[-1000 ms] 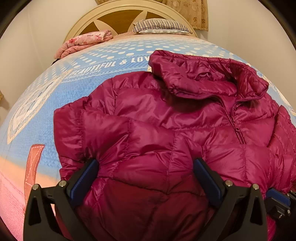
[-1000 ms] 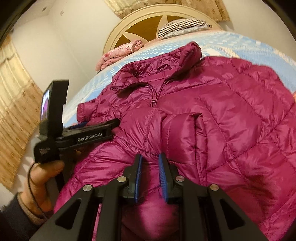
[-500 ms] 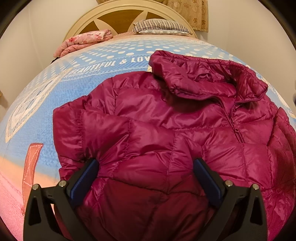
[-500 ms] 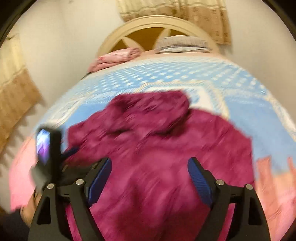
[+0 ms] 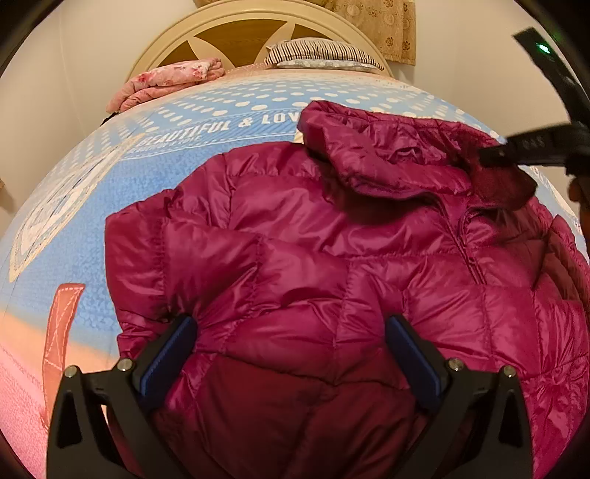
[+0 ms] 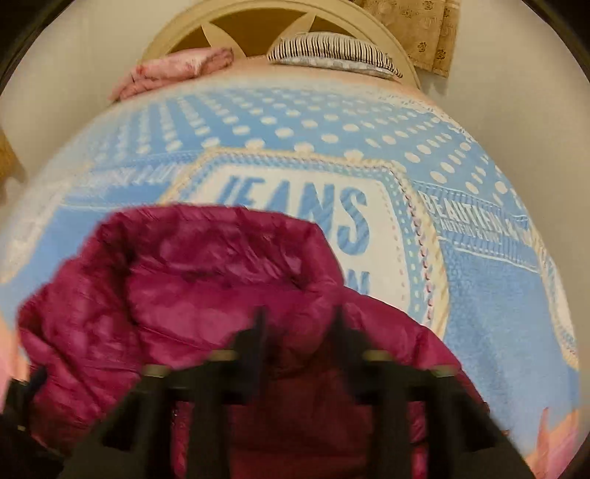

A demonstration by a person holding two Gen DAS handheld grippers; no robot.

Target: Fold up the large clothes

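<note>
A magenta puffer jacket [image 5: 332, 258] lies front up on the bed, with its hood [image 5: 398, 162] at the far end and a sleeve folded across the body. My left gripper [image 5: 291, 353] is open, with its jaws wide over the jacket's lower left part. My right gripper [image 6: 298, 331] shows blurred, jaws partly closed with a gap, over the jacket's hood end [image 6: 206, 272]. Whether fabric sits between its jaws is unclear. It also shows in the left wrist view [image 5: 531, 147], above the hood.
The bed has a blue and white printed cover [image 6: 368, 147]. A folded pink blanket [image 5: 166, 81] and a striped pillow [image 5: 320, 55] lie by the cream headboard [image 5: 258, 22]. Walls flank the bed on both sides.
My right gripper let go of the sleeve, opened wide, moved up to the hood end, and its jaws have narrowed again. My left gripper stayed still and open.
</note>
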